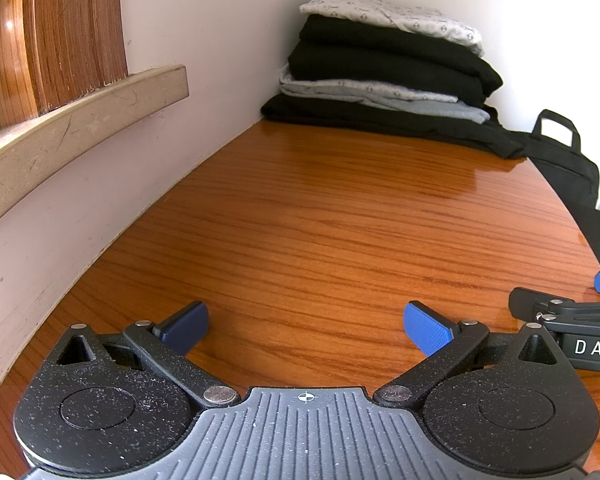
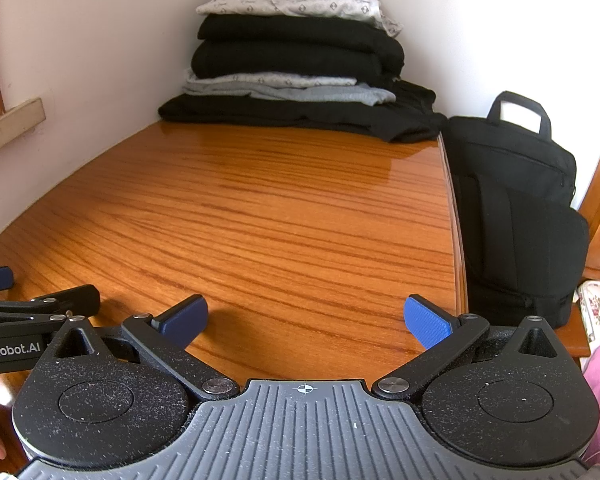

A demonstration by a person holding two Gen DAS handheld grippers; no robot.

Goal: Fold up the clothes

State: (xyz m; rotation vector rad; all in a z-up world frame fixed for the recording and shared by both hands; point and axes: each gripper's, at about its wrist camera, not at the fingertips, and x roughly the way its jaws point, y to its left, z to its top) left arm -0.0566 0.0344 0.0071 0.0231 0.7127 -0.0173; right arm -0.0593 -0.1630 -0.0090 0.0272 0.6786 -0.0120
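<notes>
Far back in the corner of the wooden counter (image 2: 260, 220) sat the stack of folded clothes (image 2: 296, 60) — black and grey layers, a patterned piece on top. Both the left gripper (image 1: 306, 330) and the right gripper (image 2: 306, 326) hovered side by side at the near edge — fingers spread wide, holding nothing, well apart from the stack. Just beside the counter stood a black bag (image 2: 516, 208).
</notes>
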